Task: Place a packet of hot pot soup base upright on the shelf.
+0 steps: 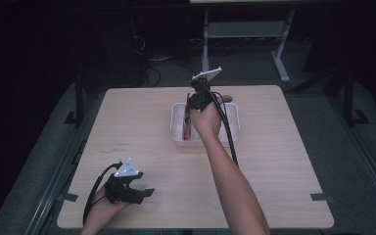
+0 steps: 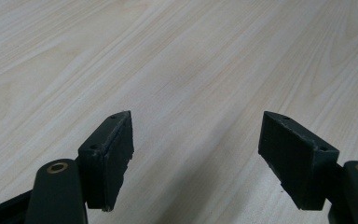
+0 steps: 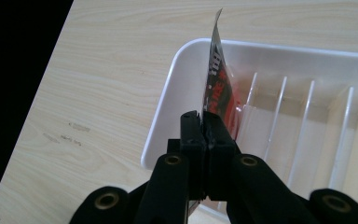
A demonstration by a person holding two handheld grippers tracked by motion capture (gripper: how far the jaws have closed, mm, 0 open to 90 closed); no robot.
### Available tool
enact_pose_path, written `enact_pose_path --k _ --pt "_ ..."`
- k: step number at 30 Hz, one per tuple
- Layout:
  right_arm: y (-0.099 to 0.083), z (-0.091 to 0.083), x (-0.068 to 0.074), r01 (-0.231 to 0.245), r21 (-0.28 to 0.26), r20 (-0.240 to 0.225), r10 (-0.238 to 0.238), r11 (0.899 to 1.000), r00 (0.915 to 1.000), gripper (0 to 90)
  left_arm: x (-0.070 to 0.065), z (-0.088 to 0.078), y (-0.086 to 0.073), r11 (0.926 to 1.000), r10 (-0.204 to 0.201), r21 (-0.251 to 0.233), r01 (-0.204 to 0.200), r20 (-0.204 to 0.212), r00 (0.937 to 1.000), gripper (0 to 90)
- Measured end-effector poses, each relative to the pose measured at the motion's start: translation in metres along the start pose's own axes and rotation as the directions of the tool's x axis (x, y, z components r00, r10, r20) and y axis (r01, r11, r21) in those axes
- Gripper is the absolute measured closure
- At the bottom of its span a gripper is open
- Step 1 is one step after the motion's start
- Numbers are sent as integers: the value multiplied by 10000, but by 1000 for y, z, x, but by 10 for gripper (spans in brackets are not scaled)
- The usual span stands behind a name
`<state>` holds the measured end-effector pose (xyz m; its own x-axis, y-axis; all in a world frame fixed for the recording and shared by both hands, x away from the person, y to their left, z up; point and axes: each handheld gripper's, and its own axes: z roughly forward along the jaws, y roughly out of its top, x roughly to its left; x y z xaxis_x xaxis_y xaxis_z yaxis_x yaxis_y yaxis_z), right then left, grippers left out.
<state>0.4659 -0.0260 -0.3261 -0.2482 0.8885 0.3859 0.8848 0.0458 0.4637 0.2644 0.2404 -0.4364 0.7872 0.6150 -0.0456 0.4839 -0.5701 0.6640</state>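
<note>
A thin red and black foil packet (image 3: 219, 88) stands on edge between the pads of my right gripper (image 3: 204, 122), which is shut on its lower edge. The packet hangs over the left end of a white tray (image 3: 167, 105) with upright dividers. From the high view, the right gripper (image 1: 190, 116) points down into the tray (image 1: 233, 119) at the table's middle, with the packet (image 1: 187, 131) showing red at the tray's left side. My left gripper (image 1: 146, 193) lies low at the front left of the table, open, with bare wood between its jaws (image 2: 196, 140).
The light wooden table (image 1: 142, 127) has dark floor on all sides. A black cable (image 1: 229, 134) trails from the right gripper along the forearm. White table legs (image 1: 279, 58) stand beyond the far edge.
</note>
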Motion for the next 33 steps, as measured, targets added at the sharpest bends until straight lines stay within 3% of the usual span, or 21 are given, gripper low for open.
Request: enact_pose_path --k 22,33 --pt "0 15 -4 19 79 -416 -16 10000 9991 852 1 0 -1 10000 -71 -39 71 -2 10000 259" --pt "2 10 -8 216 170 -741 -203 9996 9970 730 1 0 -1 10000 -92 -19 92 13 10000 259"
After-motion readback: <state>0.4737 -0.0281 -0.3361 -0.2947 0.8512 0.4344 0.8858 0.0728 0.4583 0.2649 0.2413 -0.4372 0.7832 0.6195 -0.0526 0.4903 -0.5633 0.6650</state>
